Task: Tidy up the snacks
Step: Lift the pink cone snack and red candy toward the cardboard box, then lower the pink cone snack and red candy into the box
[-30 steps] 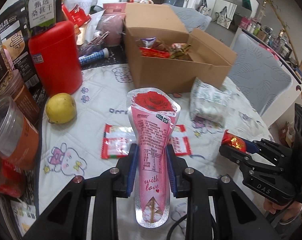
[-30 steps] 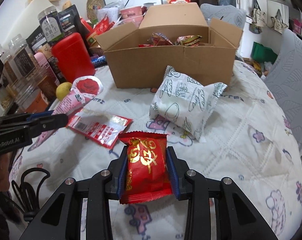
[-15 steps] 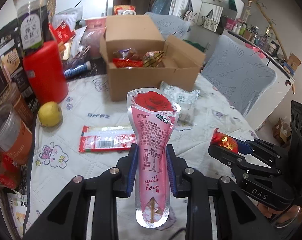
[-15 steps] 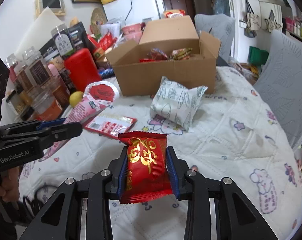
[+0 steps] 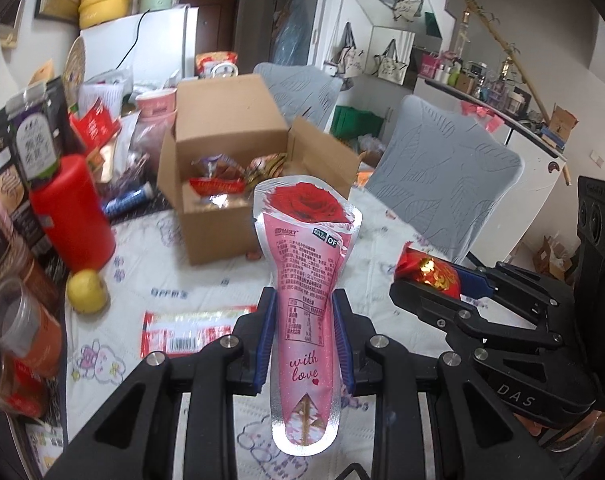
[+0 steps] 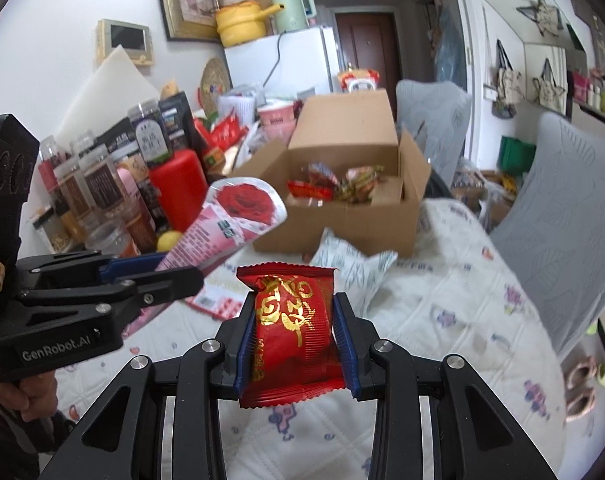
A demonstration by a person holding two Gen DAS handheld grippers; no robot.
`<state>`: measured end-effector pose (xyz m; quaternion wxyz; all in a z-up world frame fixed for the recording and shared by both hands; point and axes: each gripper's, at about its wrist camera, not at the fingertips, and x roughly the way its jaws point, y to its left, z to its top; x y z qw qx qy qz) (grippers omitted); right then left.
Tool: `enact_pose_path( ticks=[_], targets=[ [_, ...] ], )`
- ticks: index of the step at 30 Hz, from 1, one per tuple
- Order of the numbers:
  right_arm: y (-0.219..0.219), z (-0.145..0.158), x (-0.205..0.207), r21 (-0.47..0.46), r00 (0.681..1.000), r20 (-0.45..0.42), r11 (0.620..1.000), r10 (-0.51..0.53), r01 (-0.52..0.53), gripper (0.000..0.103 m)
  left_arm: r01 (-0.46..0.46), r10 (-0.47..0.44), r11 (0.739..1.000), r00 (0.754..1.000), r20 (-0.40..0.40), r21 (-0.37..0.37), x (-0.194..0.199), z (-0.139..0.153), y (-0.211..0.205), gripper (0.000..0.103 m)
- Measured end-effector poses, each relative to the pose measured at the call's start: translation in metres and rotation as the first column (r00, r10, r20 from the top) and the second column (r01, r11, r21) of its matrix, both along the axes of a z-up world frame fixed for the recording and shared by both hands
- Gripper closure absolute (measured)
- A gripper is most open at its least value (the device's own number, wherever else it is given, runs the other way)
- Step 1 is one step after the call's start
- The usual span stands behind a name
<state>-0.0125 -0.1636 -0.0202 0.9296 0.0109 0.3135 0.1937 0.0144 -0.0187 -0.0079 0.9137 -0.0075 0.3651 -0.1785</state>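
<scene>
A big table (image 5: 206, 264) with a white quilted cloth fills the room's middle. Two grey chairs (image 5: 442, 184) stand at its far edge. An open cardboard box (image 5: 230, 216) sits near the far edge of the table, and it already has shiny snack packets inside. A tall red can (image 5: 72, 208) stands at the left edge, in front of jars and bags. A white printed snack bag (image 6: 354, 268) lies on the cloth just in front of the box. A flat red and white packet (image 5: 190, 330) lies nearer the left edge, and a yellow fruit (image 5: 86, 290) sits beside the red can.

The left gripper (image 5: 302, 336) is up off the table and pinches a long pink rose pouch (image 5: 304, 264) tight. The right gripper (image 6: 296, 338) is also up in the air and squeezes a red snack packet (image 6: 292, 328) with gold writing.
</scene>
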Motion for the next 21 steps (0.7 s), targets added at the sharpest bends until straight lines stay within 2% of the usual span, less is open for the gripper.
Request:
enact_pose_path(
  ticks=[10,21],
  targets=[
    [-0.005,0.033,0.027,0.004,0.997,0.079,1.000,0.012,-0.013,0.068,0.003,-0.003,1.000,0.997,0.078,-0.005,0.028,0.029,-0.005,0.076],
    [-0.007,0.061,0.080,0.009,0.990,0.136,1.000,0.023,-0.024,0.068,-0.001,0.003,1.000,0.990,0.144,-0.013,0.076,0.055,-0.007,0.076]
  ],
)
